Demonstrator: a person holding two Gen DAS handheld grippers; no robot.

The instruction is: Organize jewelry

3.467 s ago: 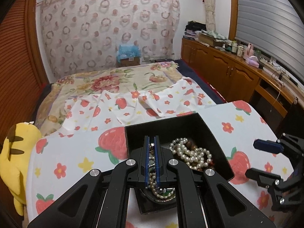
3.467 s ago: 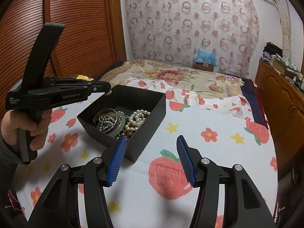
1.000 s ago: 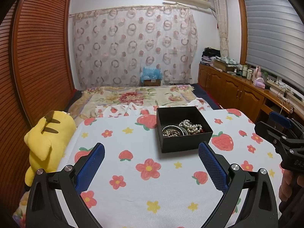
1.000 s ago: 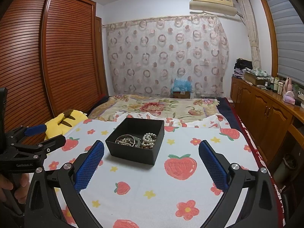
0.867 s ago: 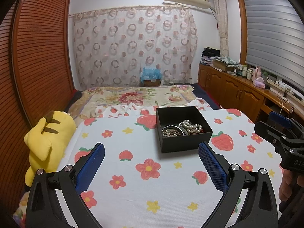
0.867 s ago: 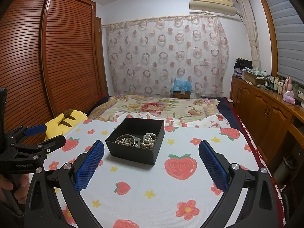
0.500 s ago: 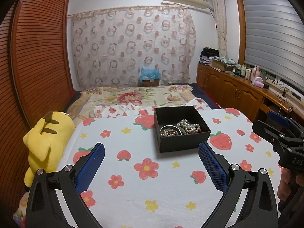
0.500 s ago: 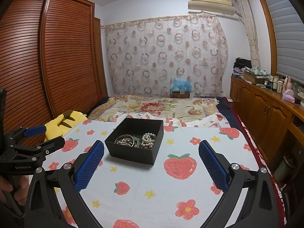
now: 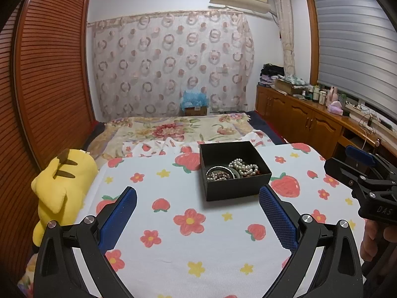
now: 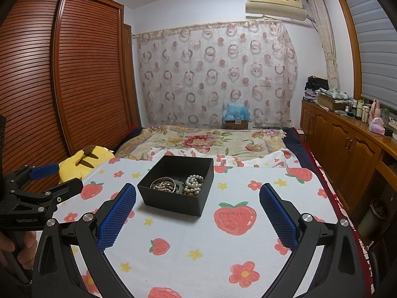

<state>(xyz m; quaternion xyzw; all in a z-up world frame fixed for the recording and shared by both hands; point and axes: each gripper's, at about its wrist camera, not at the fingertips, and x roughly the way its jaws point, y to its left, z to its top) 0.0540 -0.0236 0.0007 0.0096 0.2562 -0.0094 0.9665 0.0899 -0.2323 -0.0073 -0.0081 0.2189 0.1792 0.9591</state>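
Your left gripper (image 9: 197, 207) is spread wide and holds nothing, its blue pads (image 9: 277, 215) hanging above the near part of the cloth (image 9: 173, 248). Your right gripper (image 10: 197, 206) is just as wide open and just as empty, also over the near part of the cloth. Each shows at the edge of the other's view, at the cloth's left and right edges.

The box (image 9: 233, 170) sits open on the cloth, toward its far edge and a little right of the middle, well apart from both grippers. Inside it, the pearls (image 9: 244, 167) lie heaped along the right side, and a bangle (image 9: 220, 173) with more beads rests beside them on the left. In the right wrist view the same box (image 10: 177, 186) lies between the fingers and beyond their tips.

A yellow plush (image 9: 62, 181) lies off the cloth's left edge.
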